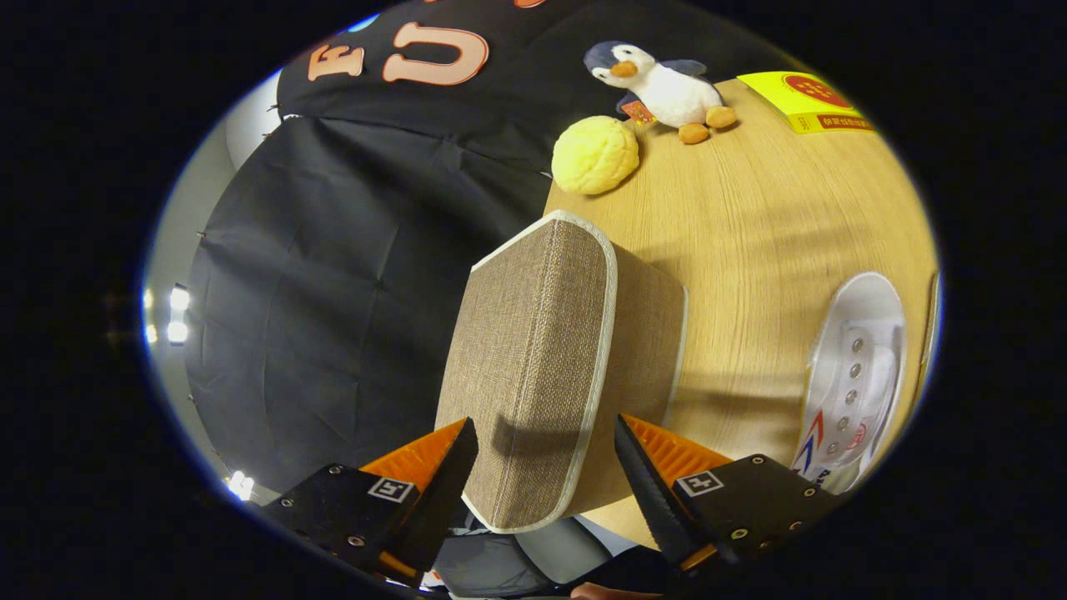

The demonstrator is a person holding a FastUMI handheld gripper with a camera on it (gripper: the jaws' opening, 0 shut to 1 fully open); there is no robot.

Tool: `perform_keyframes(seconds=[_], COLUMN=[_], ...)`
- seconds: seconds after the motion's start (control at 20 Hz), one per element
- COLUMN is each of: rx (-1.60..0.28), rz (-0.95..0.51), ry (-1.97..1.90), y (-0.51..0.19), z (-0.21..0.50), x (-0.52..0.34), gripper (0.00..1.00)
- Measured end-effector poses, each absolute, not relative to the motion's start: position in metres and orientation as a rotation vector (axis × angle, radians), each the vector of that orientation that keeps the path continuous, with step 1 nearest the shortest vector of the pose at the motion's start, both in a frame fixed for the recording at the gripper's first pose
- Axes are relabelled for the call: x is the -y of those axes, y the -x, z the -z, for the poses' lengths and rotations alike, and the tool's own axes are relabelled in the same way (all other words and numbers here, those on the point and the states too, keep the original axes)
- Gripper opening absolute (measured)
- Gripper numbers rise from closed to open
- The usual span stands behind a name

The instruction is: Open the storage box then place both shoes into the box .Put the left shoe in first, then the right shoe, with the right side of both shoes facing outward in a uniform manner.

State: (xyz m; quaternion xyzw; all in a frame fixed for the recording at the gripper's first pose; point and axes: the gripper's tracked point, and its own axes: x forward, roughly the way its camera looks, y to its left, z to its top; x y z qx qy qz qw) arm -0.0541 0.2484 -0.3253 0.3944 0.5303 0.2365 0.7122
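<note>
A brown fabric storage box [642, 333] with white trim stands at the edge of the wooden table [750, 217]. Its lid [533, 350] lies on top, and I cannot tell whether it is lifted. My gripper [543, 433] is open, its two fingers standing either side of the lid's near end. The left fingertip sits at the lid's left edge and throws a shadow on the fabric. A narrow gap shows between the right fingertip and the trim. A white lace-up shoe [854, 383] with red and blue marks lies on the table beyond the right finger, apart from the box.
A round yellow bun-like toy [595, 155] sits at the table's far edge beyond the box. A penguin plush [663, 82] and a flat yellow packet [804, 102] lie farther back. The table's edge runs beside the box, with the black cloth wall [333, 292] past it.
</note>
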Motion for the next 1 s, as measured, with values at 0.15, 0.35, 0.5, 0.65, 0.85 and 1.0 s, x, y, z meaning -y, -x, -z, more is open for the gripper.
perform_keyframes(seconds=[0.15,0.35,0.5,0.65,0.85,1.0], rx=[-1.192,-1.192,-1.186,-1.158,-1.101,-1.055], rz=[-0.53,-0.547,-0.58,-0.586,-0.605,-0.618], ry=[-0.932,-0.973,-1.015,-1.02,-1.077,-1.136], y=[0.051,0.05,0.05,0.051,0.051,0.043], z=[0.332,0.338,0.327,0.313,0.288,0.273], x=[-0.256,-0.263,-0.265,-0.254,-0.236,-0.233], gripper=[0.98,0.98,0.98,0.93,0.84,0.76])
